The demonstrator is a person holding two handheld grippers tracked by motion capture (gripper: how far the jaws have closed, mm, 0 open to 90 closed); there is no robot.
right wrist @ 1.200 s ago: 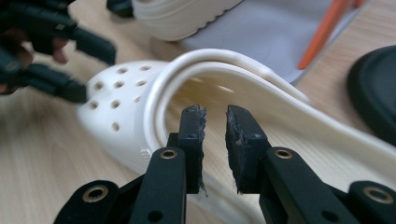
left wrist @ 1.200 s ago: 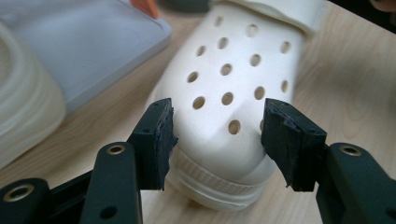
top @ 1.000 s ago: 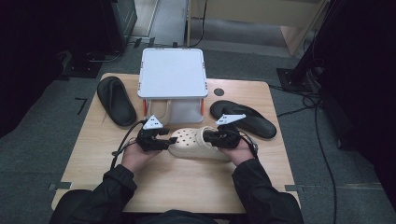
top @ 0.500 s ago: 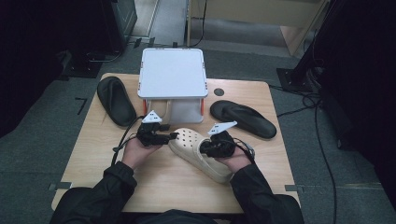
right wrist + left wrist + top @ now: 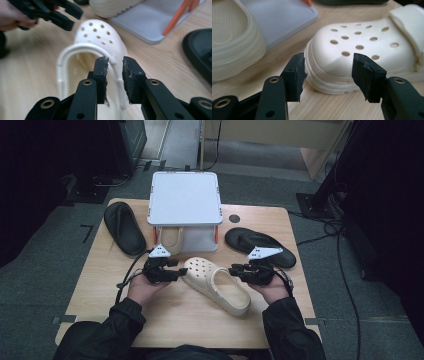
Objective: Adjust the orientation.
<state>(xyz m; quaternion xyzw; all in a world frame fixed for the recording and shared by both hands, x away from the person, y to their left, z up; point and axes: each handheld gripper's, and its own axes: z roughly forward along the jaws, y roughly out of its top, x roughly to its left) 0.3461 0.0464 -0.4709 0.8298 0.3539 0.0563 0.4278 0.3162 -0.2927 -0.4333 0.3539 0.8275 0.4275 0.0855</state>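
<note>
Left gripper (image 5: 176, 268) sits by the toe of the cream clog (image 5: 216, 284), and its jaws are spread wide with the rounded toe just in front of them, not pinched. In the left gripper view the toe (image 5: 342, 62) fills the gap ahead of the two black pads (image 5: 295, 75), which do not press on it. Those jaws have just been opening a bit more.

Right gripper (image 5: 239, 270) is at the far side of the clog, near the heel opening. Its jaws stand a little apart. In the right gripper view the clog's thin back strap (image 5: 113, 67) runs behind the gap between the pads, which do not squeeze it.

The clog lies on its sole in the middle of the worktop (image 5: 165, 320), toe toward the left hand (image 5: 145, 287), turned slantwise. Bare wood lies in front of it, toward the person. Behind it stands a grey rack (image 5: 185, 197) with another cream shoe (image 5: 170, 239) under it. One black shoe (image 5: 123, 227) lies near the left edge, and another black shoe (image 5: 260, 245) lies just behind the right hand (image 5: 272, 287).

Both forearms come in low, palms turned inward, and the grippers point toward each other.
</note>
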